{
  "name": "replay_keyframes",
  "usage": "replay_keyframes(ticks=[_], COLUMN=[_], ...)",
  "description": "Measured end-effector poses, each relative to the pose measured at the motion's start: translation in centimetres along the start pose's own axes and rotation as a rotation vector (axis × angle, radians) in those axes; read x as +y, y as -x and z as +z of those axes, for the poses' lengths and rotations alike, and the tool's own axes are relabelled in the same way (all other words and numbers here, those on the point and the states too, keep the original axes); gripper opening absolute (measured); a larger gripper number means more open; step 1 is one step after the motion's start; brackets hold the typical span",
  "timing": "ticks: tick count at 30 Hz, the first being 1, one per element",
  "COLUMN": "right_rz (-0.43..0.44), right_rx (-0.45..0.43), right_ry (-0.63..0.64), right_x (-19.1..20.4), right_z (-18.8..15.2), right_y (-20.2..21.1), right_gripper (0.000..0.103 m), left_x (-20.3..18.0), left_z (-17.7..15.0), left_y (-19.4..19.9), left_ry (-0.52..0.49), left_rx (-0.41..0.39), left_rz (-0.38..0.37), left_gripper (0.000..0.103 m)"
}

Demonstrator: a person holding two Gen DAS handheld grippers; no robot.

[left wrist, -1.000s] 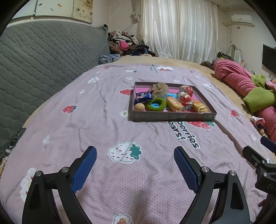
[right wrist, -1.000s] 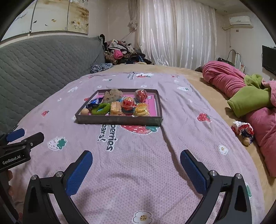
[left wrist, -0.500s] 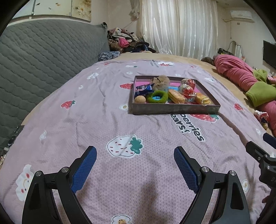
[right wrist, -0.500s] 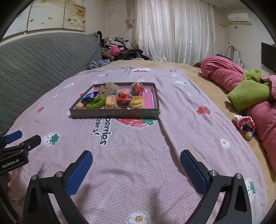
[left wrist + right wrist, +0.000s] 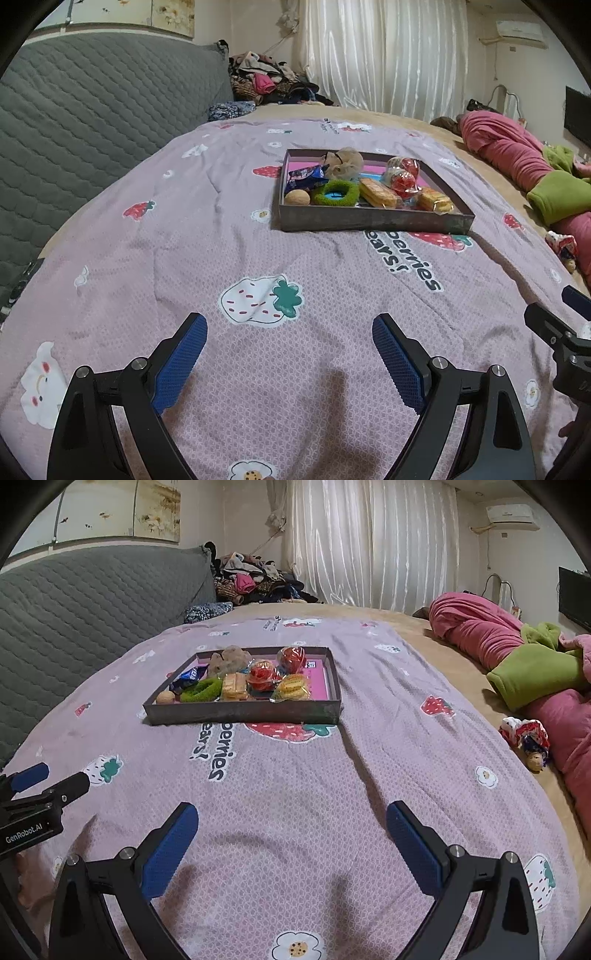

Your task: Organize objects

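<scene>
A dark shallow tray (image 5: pixel 373 221) (image 5: pixel 240 713) lies on the pink strawberry quilt, well beyond both grippers. It holds a green fuzzy ring (image 5: pixel 336 192) (image 5: pixel 199 690), a walnut (image 5: pixel 297 198) (image 5: pixel 165 697), wrapped biscuits (image 5: pixel 380 192) (image 5: pixel 233 686), red wrapped sweets (image 5: pixel 404 181) (image 5: pixel 291 658), a blue wrapper (image 5: pixel 306 175) and a beige plush (image 5: pixel 345 162) (image 5: pixel 229 659). My left gripper (image 5: pixel 290 334) hovers open over the quilt with nothing between its blue pads. My right gripper (image 5: pixel 291 821) is open too and empty.
A grey quilted headboard (image 5: pixel 92 122) runs along the left. Pink and green bedding (image 5: pixel 517 653) is piled on the right, with a small doll (image 5: pixel 528 738) beside it. Clothes (image 5: pixel 251 579) are heaped at the far end before white curtains (image 5: pixel 369 542).
Both grippers have sunk a little toward the quilt, so the tray sits slightly higher and nearer in both views. Their jaws stay as wide as before.
</scene>
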State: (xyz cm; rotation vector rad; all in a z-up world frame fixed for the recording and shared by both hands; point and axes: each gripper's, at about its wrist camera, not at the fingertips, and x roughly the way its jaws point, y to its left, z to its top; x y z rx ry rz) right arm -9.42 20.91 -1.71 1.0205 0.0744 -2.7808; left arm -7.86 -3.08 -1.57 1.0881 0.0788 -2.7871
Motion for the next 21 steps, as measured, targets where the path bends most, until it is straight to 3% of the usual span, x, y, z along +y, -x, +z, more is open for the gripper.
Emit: replay_keyframes(ticks=[12, 21], right_rz=[-0.012, -0.021], right_rx=[0.011, 0.025], right_ry=[0.006, 0.009], right_x=[-0.11, -0.19], right_z=[-0.32, -0.48], right_y=[-0.28, -0.98], right_gripper=[0.103, 0.103], left_x=[-0.24, 0.0], left_z=[0.06, 0.08], left_y=[-0.66, -1.07], left_ry=[-0.008, -0.009], left_rx=[-0.004, -0.022], left_rz=[-0.018, 0.013], left_gripper=[0.091, 0.091])
